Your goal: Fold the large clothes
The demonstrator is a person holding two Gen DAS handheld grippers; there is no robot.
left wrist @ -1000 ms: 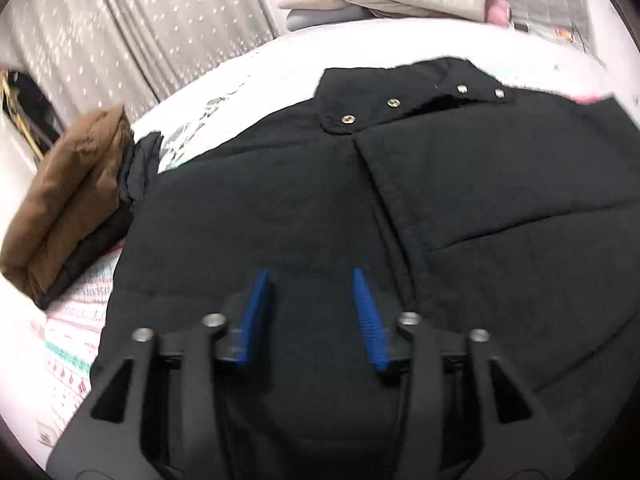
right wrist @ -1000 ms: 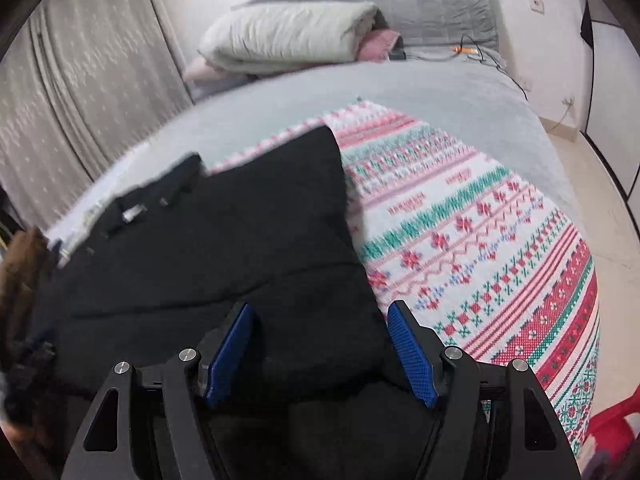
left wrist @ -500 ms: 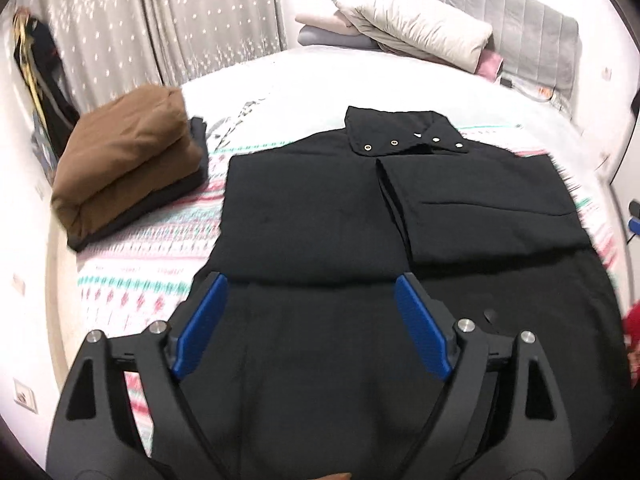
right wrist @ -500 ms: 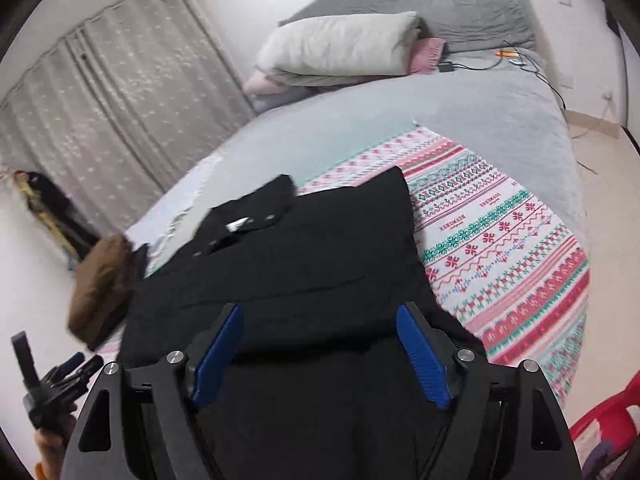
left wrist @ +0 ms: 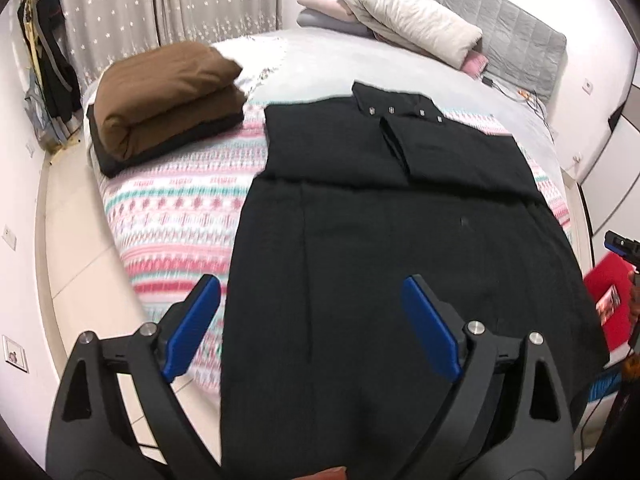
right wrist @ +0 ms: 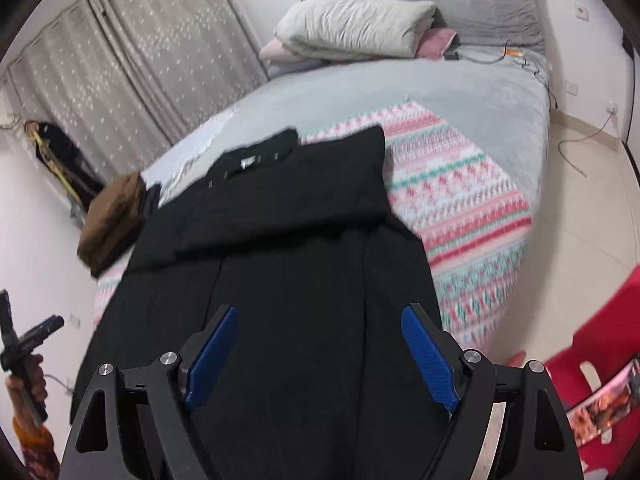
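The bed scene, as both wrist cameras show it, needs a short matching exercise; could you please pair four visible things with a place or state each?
Things:
1. long black padded coat
2. folded brown garment
3. cream folded duvet
4. left gripper

Places or states:
A. open, holding nothing
B. near the grey headboard
C. spread flat on the patterned blanket
D. stacked on dark clothes at the bed's left edge

Pairs: 1-C, 2-D, 3-B, 4-A

left gripper [left wrist: 312, 320]: fingers wide apart, empty | black coat [left wrist: 400, 248]: flat on bed [left wrist: 320, 64]
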